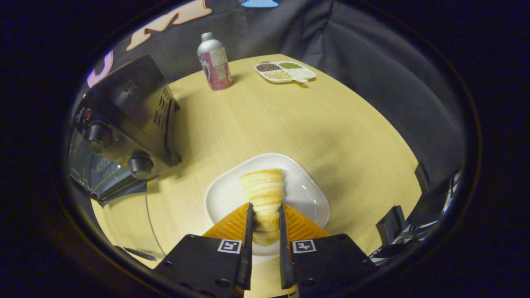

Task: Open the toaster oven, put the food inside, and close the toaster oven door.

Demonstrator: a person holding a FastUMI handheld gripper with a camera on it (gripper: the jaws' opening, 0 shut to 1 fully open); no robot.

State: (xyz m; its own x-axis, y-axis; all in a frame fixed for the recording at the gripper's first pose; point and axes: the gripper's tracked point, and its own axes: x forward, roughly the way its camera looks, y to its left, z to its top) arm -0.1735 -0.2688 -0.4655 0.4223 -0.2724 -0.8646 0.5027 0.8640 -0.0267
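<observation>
At the bottom centre of the frame the gripper [265, 217] is clenched on the food [263, 194], a pale, ridged, layered pastry roll that stands between its two fingers [249, 231], with both of them pressed against its lower sides. The roll's upper half rises free above the fingertips. Behind and beneath the food lies a white square plate [304, 194] with rounded corners, resting on the light wooden counter [256, 120]; whether the roll's base touches the plate or hangs just above it cannot be told. At the left of the frame sits the toaster oven [128, 116], dark and boxy, with two round knobs on its front panel and vent slots along its side; its glass door [93, 169] hangs open, tilted down toward the lower left. At the upper centre of the frame a bottle [214, 62] with a pink label and a silvery cap stands upright on the counter. Just to its right, at the far edge of the counter, lies a white divided tray [304, 74] whose compartments hold dark reddish beans, green beans and pale yellowish beans, while one compartment appears bare.
</observation>
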